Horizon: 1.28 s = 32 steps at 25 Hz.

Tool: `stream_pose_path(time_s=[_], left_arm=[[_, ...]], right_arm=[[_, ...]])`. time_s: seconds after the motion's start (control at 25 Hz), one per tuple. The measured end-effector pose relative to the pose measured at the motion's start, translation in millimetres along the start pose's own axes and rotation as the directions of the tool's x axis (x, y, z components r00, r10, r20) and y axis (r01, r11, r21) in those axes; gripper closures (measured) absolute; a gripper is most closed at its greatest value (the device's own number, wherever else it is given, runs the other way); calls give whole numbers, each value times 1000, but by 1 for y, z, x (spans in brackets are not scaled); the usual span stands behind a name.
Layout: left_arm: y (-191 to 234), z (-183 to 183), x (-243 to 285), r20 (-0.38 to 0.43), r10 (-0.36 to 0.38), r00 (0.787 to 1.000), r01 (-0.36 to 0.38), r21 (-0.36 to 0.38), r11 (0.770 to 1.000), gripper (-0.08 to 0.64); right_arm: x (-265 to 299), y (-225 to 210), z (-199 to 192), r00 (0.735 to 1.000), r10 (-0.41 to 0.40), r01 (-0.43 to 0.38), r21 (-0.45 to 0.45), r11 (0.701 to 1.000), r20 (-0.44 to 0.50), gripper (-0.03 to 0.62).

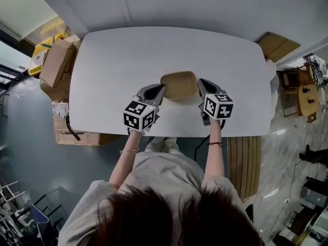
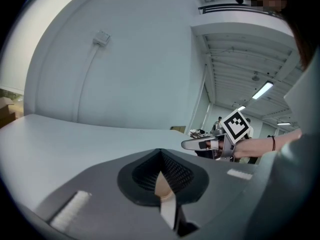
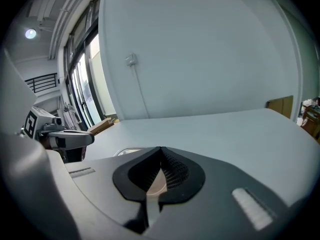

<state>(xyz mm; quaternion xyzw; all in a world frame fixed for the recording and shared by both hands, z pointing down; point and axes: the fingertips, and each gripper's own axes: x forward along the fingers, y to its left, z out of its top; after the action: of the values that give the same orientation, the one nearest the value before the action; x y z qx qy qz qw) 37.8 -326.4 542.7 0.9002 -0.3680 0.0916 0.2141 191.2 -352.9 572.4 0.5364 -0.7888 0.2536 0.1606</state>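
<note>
The left tongs (image 1: 159, 92) pinch the left rim of a brown tray (image 1: 179, 85). The right tongs (image 1: 201, 87) pinch its right rim. The tabletop (image 1: 113, 60) under it is white.

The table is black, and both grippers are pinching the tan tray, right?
Not quite: the table is white, not black, as the head view shows. The left gripper and the right gripper do both pinch the tan tray.

free: table (image 1: 113, 60) far and left of tray (image 1: 179, 84) | blocked: cardboard boxes (image 1: 56, 68) off left edge, wall (image 1: 205, 4) behind
</note>
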Motion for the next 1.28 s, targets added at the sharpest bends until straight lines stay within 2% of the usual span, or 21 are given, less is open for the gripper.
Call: stream_pose_path(time_s=[0.12,0.64,0.84,1.08,1.16,1.28], left_arm=[[2,-4,4,-11,5,1000,-5,-2,1000,570],[1,-16,11,-42,9,999,-9,-12,1000,569],[1,-17,11,-45,11,999,-12,-14,1000,569],[3,-19,9,-47,20,999,-21,-14,1000,569],[4,-18,8,-46,23,999,-24,-14,1000,569],[5,-18,7,-45,27,999,-28,-13,1000,569]], right_arm=[[6,-5,-8,1000,-7,7,0,1000,-28,541],[17,-15,-32,994,-25,26,11,1000,-103,468],[20,-16,-37,993,-27,30,28,999,-116,471],[23,-18,-42,992,-32,39,61,997,-120,511],[23,-18,-42,992,-36,44,61,997,-125,552],[24,-18,-42,992,-29,38,67,997,-126,554]])
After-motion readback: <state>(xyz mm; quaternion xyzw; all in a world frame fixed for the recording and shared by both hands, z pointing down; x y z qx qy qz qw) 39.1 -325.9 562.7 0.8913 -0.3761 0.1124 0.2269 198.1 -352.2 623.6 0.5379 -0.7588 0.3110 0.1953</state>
